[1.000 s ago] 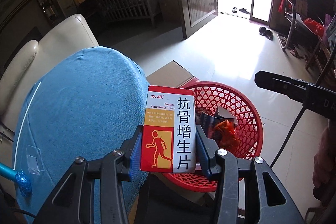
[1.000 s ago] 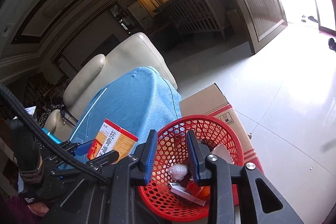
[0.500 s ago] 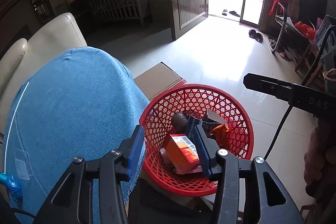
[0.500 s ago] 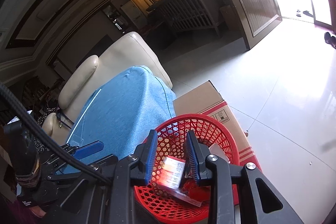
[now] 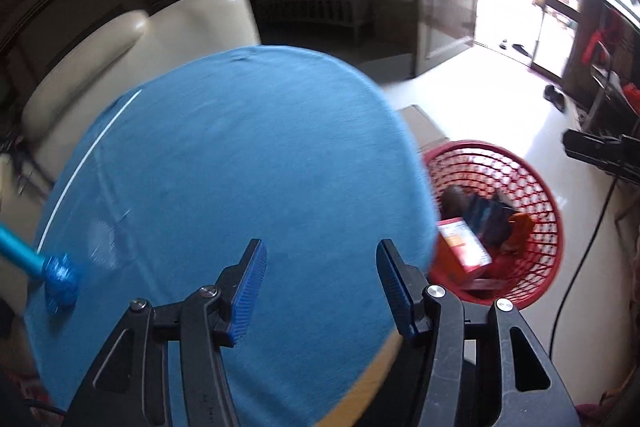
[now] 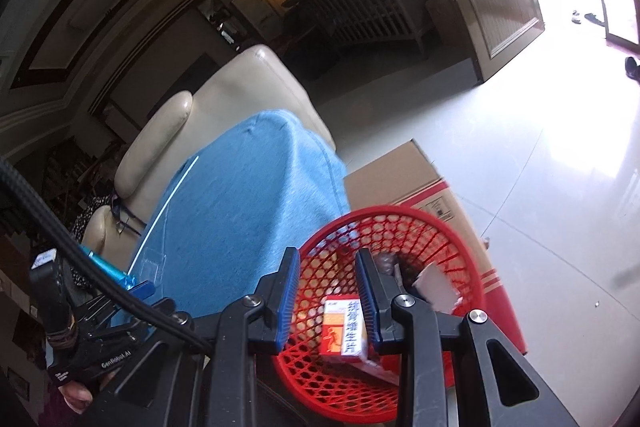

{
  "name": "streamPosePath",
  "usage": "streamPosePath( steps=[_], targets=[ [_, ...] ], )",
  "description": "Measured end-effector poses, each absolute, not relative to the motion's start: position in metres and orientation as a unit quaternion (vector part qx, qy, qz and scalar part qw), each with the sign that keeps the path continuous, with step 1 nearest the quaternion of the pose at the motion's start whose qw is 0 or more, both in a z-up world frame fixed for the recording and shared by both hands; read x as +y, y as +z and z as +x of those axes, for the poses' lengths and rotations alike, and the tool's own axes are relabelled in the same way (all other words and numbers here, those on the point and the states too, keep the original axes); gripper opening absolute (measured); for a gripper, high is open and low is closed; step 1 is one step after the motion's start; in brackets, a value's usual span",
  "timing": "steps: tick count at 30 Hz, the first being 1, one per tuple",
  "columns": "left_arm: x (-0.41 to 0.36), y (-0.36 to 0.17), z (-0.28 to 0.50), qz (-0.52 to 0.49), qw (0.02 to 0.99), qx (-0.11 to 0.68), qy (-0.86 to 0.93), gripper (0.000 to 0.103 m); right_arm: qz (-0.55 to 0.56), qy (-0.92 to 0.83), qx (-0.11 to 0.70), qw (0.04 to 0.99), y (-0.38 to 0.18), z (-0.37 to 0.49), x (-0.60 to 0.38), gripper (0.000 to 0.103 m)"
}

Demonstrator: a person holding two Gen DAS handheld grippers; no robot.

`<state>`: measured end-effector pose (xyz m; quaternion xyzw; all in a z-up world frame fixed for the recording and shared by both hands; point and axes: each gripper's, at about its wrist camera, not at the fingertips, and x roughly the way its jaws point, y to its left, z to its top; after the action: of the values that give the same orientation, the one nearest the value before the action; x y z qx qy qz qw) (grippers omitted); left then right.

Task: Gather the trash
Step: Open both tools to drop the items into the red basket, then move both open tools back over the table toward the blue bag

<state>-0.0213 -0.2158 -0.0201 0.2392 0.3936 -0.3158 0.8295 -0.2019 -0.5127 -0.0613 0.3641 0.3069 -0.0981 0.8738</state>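
Since a second ago the red and white medicine box (image 5: 464, 247) has left the left gripper (image 5: 320, 291) and now sits in the red basket (image 5: 548, 211), and that gripper has swung over to the blue tablecloth (image 5: 240, 167). Its jaws are opening with nothing between them. Right gripper (image 6: 328, 299) hangs over the basket (image 6: 400, 219) with its jaws as closed as they get, a small gap left, holding nothing; the box (image 6: 344, 331) lies below, between its fingers in view. Other wrappers lie in the basket too. Just beside it sits a cardboard box (image 6: 400, 175), and further back a cream armchair (image 6: 240, 91).
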Motion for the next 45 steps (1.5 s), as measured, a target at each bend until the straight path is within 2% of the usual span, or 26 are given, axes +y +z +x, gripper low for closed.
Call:
streamPosePath(
  steps=[14, 31, 45],
  targets=[
    [-0.027, -0.020, 0.043, 0.179, 0.894, 0.399, -0.096, 0.059, 0.306, -0.007, 0.365, 0.879, -0.046, -0.120, -0.419, 0.033],
    [0.063, -0.038, 0.060, 0.140, 0.899, 0.413, -0.024, 0.059, 0.122, 0.136, 0.388, 0.903, 0.000, 0.016, -0.237, 0.033],
    [0.137, -0.057, 0.065, 0.089, 0.896, 0.434, 0.023, 0.059, 0.085, 0.243, 0.405, 0.878, -0.002, 0.114, -0.109, 0.033]
  ],
)
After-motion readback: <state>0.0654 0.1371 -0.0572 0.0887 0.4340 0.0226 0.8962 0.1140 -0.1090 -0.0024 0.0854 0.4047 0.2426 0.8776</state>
